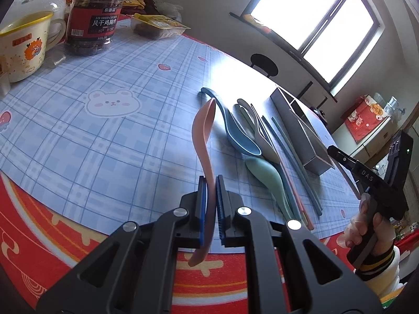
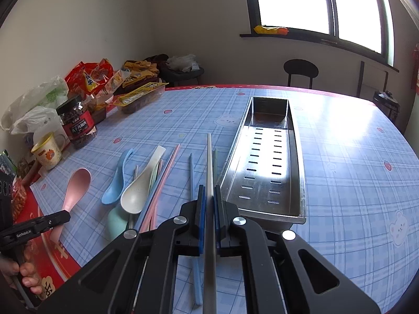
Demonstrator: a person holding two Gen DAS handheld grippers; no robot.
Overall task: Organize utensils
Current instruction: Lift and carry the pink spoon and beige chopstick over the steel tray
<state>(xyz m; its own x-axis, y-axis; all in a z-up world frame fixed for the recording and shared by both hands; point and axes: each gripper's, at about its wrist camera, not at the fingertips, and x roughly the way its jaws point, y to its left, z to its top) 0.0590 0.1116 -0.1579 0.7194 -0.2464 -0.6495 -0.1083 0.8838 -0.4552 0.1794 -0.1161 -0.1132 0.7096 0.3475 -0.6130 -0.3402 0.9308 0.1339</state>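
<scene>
Left tongs (image 1: 209,180) clamp a pink plastic spoon (image 1: 203,130); right tongs (image 2: 209,191) pinch a grey chopstick (image 2: 209,162), both lifted clear for sorting into the perforated steel tray (image 2: 298,183).

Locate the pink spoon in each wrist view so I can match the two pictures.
Left wrist: pink spoon centre frame, clamped upright between the left gripper fingers.
Right wrist: pink spoon at lower left, bowl up, above the table.
Shared landmark: steel tray, right of the loose utensils in both.
</scene>
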